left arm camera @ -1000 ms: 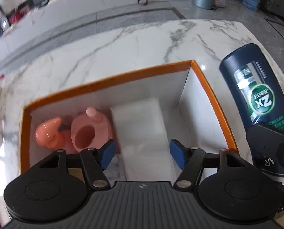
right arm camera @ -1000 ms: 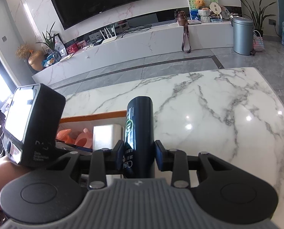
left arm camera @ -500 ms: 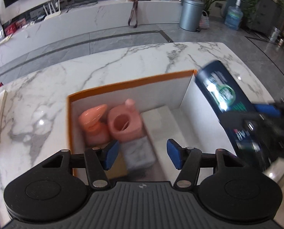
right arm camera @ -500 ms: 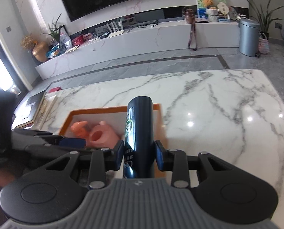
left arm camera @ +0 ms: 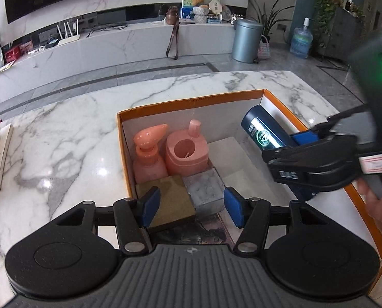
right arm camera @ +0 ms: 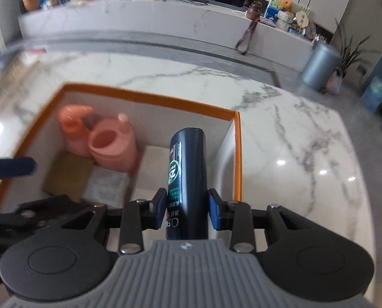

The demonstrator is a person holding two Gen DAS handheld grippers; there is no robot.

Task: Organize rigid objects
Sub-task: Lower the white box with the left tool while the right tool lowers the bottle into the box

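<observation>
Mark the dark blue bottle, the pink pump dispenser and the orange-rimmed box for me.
dark blue bottle (right arm camera: 188, 169): right wrist view, middle of its body.
pink pump dispenser (left arm camera: 149, 165): left wrist view, its lower body.
orange-rimmed box (left arm camera: 191, 100): left wrist view, far rim.

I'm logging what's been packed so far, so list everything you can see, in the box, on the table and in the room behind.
Orange-rimmed white cardboard box: one, on the white marble table.
Pink pump dispenser bottle: one, box's far left corner.
Pink round-mouthed plastic holder: one, right of the dispenser.
Flat brown square block: one, in front of the dispenser.
Grey marbled cube: one, right of the block.
Dark blue shampoo bottle: one, over the box's right side.
Grey metal bin: one, on the floor.
Left gripper: open, empty.
Right gripper: shut on the shampoo bottle.
</observation>
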